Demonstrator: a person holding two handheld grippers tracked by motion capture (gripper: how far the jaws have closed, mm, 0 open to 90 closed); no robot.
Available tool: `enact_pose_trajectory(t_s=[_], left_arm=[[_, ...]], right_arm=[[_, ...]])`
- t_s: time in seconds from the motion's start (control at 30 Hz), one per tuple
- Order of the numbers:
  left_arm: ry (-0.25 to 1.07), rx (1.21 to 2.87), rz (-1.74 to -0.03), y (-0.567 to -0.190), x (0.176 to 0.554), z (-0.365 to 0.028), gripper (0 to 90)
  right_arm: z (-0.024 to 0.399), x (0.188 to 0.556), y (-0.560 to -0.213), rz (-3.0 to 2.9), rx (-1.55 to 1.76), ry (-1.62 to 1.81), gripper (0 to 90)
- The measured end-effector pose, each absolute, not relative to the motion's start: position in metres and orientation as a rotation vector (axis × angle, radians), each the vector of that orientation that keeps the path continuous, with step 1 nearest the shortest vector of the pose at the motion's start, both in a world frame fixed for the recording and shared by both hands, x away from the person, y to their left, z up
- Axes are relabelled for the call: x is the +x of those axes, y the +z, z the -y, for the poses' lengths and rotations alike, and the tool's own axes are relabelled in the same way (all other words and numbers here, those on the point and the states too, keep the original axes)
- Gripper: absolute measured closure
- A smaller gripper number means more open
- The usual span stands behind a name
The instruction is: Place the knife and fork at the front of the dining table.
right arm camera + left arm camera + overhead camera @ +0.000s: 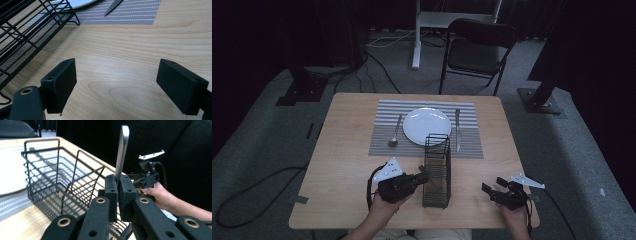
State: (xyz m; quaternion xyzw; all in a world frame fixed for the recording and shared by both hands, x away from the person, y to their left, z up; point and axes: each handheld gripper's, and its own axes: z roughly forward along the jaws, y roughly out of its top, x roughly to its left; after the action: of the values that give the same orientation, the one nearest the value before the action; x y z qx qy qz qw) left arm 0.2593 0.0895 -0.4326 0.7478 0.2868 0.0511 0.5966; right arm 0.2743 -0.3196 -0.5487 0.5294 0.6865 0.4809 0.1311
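The left hand-held gripper point(116, 195) was clenched on a flat silver metal utensil handle point(122, 150), upright beside the black wire caddy point(436, 170) on the wooden desk point(342, 165). Best lowered straight, clear of the rim, I judged. The right hand-held gripper point(116, 85) hung released. No writing was readable.

dim high view | gripper views brighter | near fingers point(111, 192) soft
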Motion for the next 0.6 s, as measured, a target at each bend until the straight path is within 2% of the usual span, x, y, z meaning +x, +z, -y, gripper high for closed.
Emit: enact_pose_trajectory(t_s=[0.4, 0.43, 0.6], left_arm=[[0.166, 1.642, -0.627, -0.396, 0.263, -0.107, 86.5], [0.182, 1.595, -0.626, -0.384, 0.265, -0.123, 86.5], [0.215, 1.535, -0.624, -0.368, 0.265, -0.145, 86.5]], right_arm=[[0.321, 0.274, -0.548, -1.984, 1.544, 1.407, 15.7], [0.321, 0.274, -0.548, -1.981, 1.546, 1.409, 15.7], [0.321, 0.274, -0.549, -1.981, 1.547, 1.407, 15.7]])
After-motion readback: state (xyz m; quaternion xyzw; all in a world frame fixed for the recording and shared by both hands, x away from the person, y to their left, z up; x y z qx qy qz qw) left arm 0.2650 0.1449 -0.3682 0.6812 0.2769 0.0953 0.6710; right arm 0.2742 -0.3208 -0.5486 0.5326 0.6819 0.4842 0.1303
